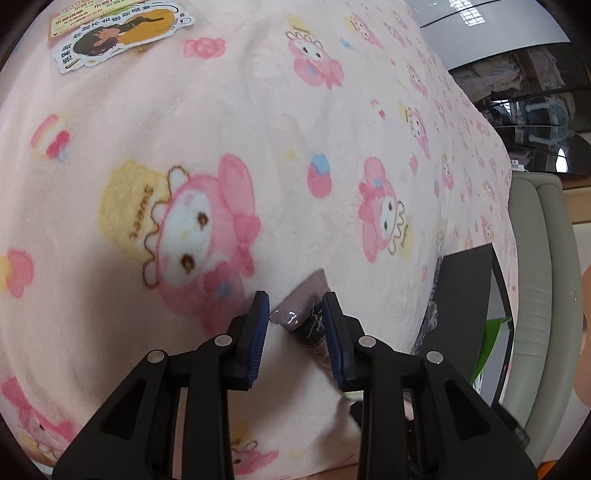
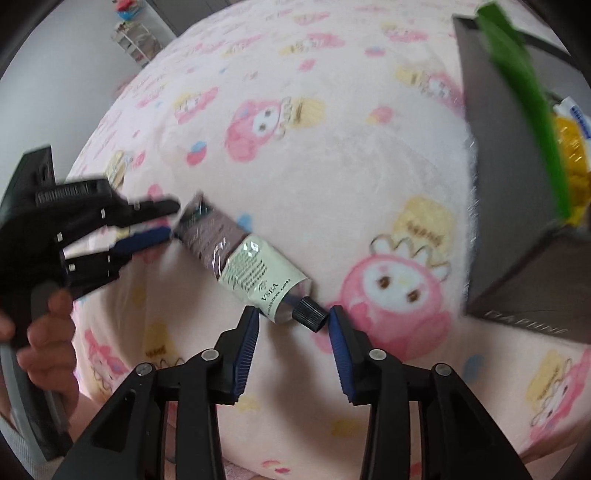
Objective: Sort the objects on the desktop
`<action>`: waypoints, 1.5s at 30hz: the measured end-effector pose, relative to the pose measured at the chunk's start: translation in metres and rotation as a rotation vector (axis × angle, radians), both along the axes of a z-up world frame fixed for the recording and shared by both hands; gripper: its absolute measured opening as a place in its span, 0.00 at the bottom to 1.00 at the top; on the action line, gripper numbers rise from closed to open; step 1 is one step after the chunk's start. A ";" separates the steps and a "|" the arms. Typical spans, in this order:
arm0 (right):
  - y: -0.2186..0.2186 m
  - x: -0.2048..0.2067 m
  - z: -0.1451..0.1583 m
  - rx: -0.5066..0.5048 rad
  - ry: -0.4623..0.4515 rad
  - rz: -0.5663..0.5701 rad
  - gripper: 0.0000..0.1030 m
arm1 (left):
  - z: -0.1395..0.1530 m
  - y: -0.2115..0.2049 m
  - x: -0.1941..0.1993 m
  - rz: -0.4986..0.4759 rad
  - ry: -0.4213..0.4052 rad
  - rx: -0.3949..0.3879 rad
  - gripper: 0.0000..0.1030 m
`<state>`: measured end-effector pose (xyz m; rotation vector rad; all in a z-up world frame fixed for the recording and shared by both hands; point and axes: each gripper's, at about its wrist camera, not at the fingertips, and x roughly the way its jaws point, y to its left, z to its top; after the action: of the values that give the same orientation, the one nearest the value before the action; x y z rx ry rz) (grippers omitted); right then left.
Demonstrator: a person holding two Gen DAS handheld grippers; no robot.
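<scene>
A mauve and white cream tube (image 2: 240, 258) with a black cap (image 2: 310, 314) lies slanted on the pink cartoon blanket (image 2: 351, 177). My right gripper (image 2: 293, 314) is open, its blue pads on either side of the cap without closing on it. My left gripper (image 2: 166, 219), blurred at the left, is open at the tube's flat crimped end. In the left wrist view the tube (image 1: 295, 314) sits between the tips of the open left gripper (image 1: 295, 308); most of its length is hidden there.
A dark grey box (image 2: 509, 184) stands at the right with a green sheet (image 2: 528, 96) and a yellow packet (image 2: 570, 147) inside; it appears as the box (image 1: 465, 314) too. A printed sticker card (image 1: 110, 33) lies far left. A hand (image 2: 48, 332) holds the left gripper. A grey chair (image 1: 546, 295) stands beyond the blanket's edge.
</scene>
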<state>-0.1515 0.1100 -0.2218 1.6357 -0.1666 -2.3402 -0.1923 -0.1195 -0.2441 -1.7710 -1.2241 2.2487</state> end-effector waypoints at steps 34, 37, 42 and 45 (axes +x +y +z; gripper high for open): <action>0.049 -0.014 -0.011 -0.174 -0.113 -0.185 0.38 | 0.001 0.013 0.026 0.048 0.016 0.002 0.29; 0.049 -0.018 -0.016 -0.210 -0.118 -0.180 0.40 | -0.001 0.011 0.032 0.056 0.009 0.047 0.29; 0.045 -0.014 -0.011 -0.243 -0.093 -0.123 0.41 | -0.005 0.009 0.041 0.070 -0.003 0.123 0.30; 0.042 -0.006 0.010 -0.208 -0.018 -0.088 0.41 | -0.007 0.008 0.046 0.078 -0.010 0.169 0.35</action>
<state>-0.1571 0.1519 -0.2116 1.5776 -0.4778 -2.2837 -0.1463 -0.1120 -0.2514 -1.7047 -1.4618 2.1053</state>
